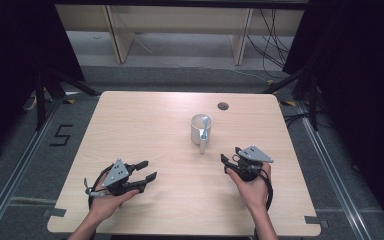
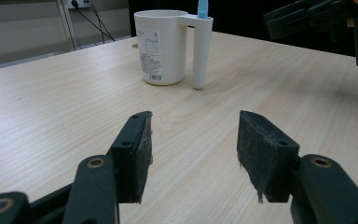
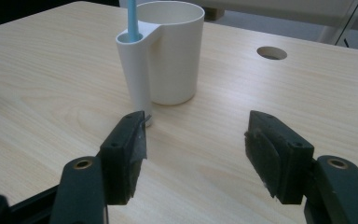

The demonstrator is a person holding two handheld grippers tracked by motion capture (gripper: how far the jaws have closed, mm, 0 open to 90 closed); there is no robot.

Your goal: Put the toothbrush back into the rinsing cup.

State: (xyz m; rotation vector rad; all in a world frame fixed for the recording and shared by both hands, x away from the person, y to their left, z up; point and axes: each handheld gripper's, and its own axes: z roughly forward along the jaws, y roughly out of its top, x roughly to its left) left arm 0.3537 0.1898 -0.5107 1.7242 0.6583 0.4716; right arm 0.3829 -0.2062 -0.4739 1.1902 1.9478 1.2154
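Just above the middle of the high view, a white cup [image 1: 199,127] stands upright on the table [image 1: 145,125], a blue toothbrush [image 1: 204,129] in its hollow handle. The right gripper [image 1: 231,156], jaws apart and empty, sits nearest, just below the cup; it should approach level and centred on the handle. The left gripper [image 1: 147,170] waits at lower left, jaws spread.

The counter [image 1: 145,130] is of pale wood with rounded corners and has a round cable hole [image 1: 223,106] near its far edge. It stands on a grey floor [image 1: 25,165], where a black number five [image 1: 61,135] is marked on the left. Behind it stands light wooden furniture [image 1: 180,25], with black cables [image 1: 272,40] hanging at the right. Both sides are dark.
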